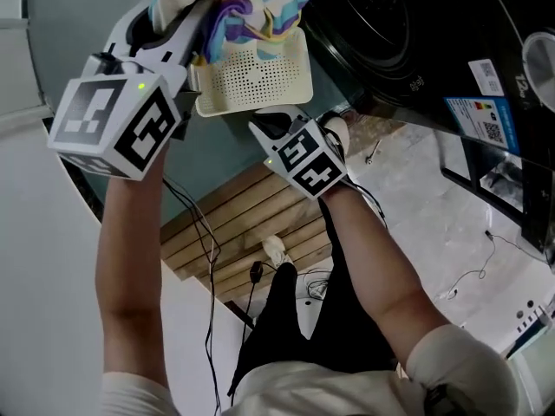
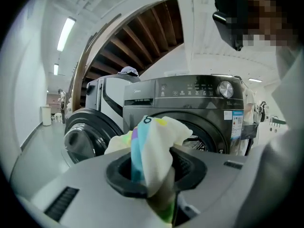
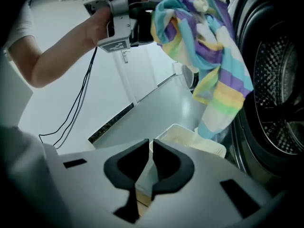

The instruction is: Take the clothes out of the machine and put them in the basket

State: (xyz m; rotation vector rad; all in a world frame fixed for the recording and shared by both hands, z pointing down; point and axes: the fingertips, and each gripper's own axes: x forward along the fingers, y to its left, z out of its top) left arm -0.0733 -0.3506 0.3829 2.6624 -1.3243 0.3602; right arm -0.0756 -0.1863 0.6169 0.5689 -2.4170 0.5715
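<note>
A striped cloth (image 1: 251, 7) in blue, purple, yellow and white hangs from my left gripper (image 1: 195, 26), which is shut on it. In the head view the cloth is above the white perforated basket (image 1: 260, 81). The left gripper view shows the cloth (image 2: 152, 146) bunched between that gripper's (image 2: 152, 171) jaws, with the dark washing machine (image 2: 199, 99) ahead. My right gripper (image 3: 151, 148) is shut with nothing in it, low beside the basket (image 3: 190, 139). From there the cloth (image 3: 209, 56) dangles in front of the drum (image 3: 280, 94).
The machine's round door (image 2: 85, 132) stands swung open to the left. Black cables (image 1: 204, 258) trail over the floor and a wooden slat panel (image 1: 243, 224). The machine's front (image 1: 390, 33) fills the upper right of the head view.
</note>
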